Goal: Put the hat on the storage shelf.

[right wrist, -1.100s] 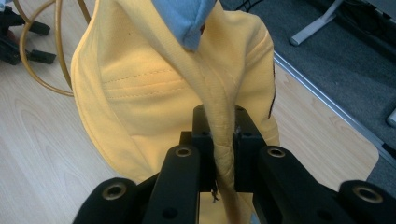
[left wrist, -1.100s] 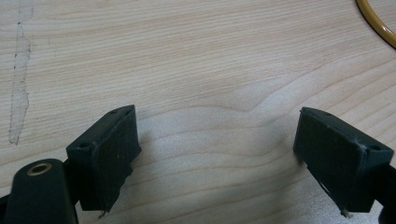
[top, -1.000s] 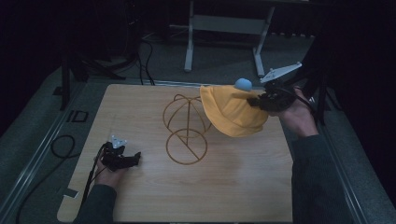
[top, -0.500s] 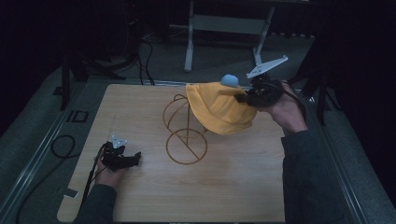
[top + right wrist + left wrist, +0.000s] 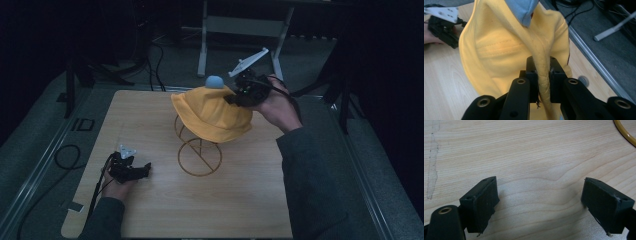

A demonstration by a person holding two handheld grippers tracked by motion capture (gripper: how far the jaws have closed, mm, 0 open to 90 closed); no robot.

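The right gripper [image 5: 239, 95] is clamped tight on a fold of the yellow hat [image 5: 210, 112], holding it up in the air over the wire stand [image 5: 199, 152] near the far middle of the tabletop [image 5: 240, 200]; the hat's pale blue pompom [image 5: 214, 81] sits at its top. In the right gripper view the fabric is pinched between the closed jaws. The left gripper [image 5: 132, 170] rests low on the near left of the tabletop, jaws spread wide and holding nothing.
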